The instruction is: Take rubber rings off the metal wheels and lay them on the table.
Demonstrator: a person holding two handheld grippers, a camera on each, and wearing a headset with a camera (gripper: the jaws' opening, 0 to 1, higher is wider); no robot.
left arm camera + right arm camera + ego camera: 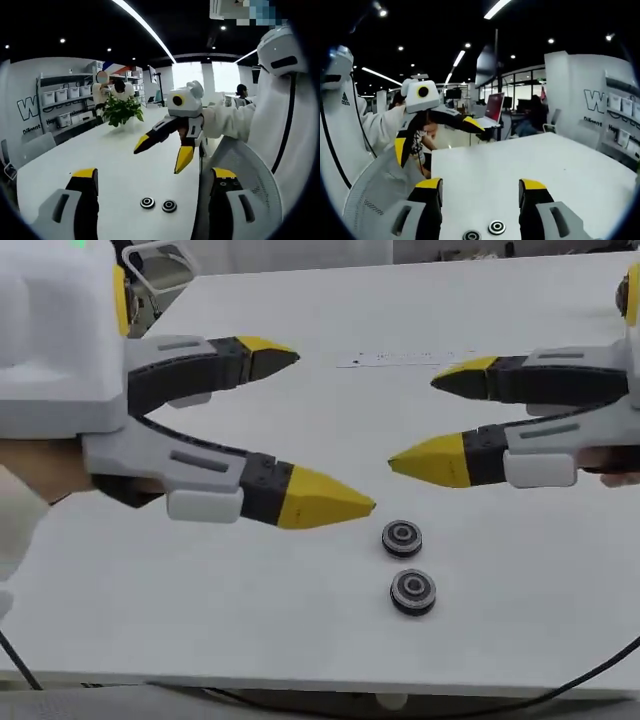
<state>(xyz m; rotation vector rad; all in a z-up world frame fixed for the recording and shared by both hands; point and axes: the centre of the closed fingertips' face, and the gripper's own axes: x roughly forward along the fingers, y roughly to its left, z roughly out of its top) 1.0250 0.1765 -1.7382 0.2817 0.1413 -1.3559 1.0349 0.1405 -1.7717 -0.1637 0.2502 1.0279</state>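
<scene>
Two small metal wheels lie flat near the front edge of the white table (300, 330), one (401, 538) just behind the other (413, 592). Each has a black rubber ring around it. My left gripper (332, 430) hovers open above the table to the left of them, its yellow tips apart and empty. Facing it from the right, my right gripper (413, 423) is open too. The left gripper view has its own jaws (154, 174) spread above the wheels (147, 202) (169, 205). In the right gripper view the wheels (496, 227) (471, 235) sit between its open jaws (481, 184).
A thin pale strip (405, 358) lies on the far part of the table. A black cable (600, 665) hangs off the front right edge. A mesh chair back (250, 175) stands beside the table, and a potted plant (120, 111) sits at its far end.
</scene>
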